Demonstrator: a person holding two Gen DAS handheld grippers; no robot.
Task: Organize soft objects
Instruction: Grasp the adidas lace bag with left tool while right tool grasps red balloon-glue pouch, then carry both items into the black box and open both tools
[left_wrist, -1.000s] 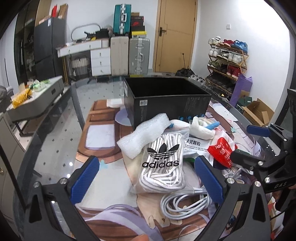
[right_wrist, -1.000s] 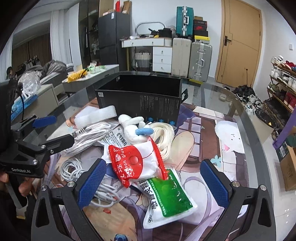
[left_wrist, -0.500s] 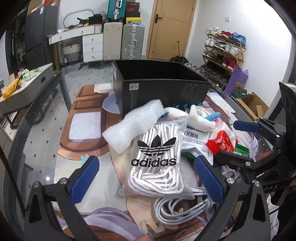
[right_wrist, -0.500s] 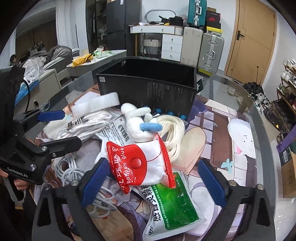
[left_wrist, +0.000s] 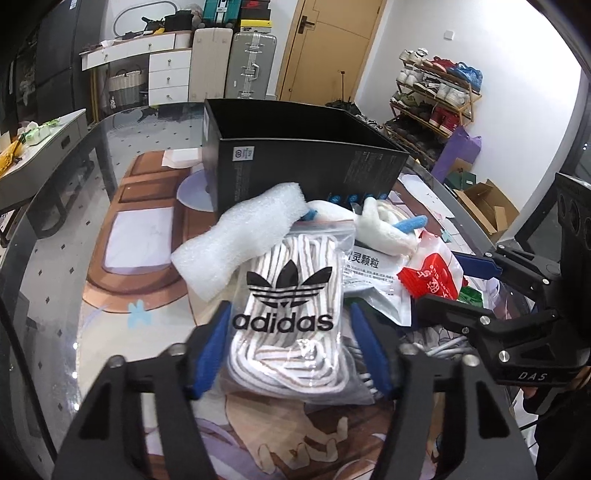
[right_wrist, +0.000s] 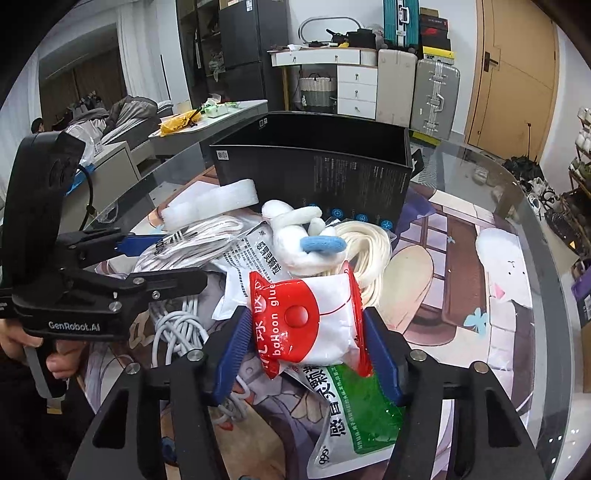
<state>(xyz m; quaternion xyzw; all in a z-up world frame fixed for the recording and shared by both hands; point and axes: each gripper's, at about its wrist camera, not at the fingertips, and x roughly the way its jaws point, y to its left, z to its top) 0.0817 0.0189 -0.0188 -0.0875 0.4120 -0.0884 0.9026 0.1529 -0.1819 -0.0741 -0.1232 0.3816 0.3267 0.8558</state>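
A clear bag of white laces with a black adidas logo (left_wrist: 284, 291) lies in a pile on the glass table. My left gripper (left_wrist: 290, 347) has its jaws closing, and both blue pads touch the bag's sides. In the right wrist view a red and white balloon-glue packet (right_wrist: 306, 317) sits between the blue pads of my right gripper (right_wrist: 306, 343). Those jaws are closing too, and the pads meet the packet's edges. An open black box (left_wrist: 306, 166) stands upright just behind the pile.
The pile also holds a white foam sheet (left_wrist: 240, 240), a white plush toy (right_wrist: 295, 236), a coil of cream cord (right_wrist: 369, 251), white cable (right_wrist: 177, 328) and a green and white sachet (right_wrist: 362, 410). The table's rim (right_wrist: 546, 258) curves along the right.
Both pairs of jaws have come in from wide open onto the adidas bag and the red packet. The left gripper has tipped down and drawn nearer to the bag.
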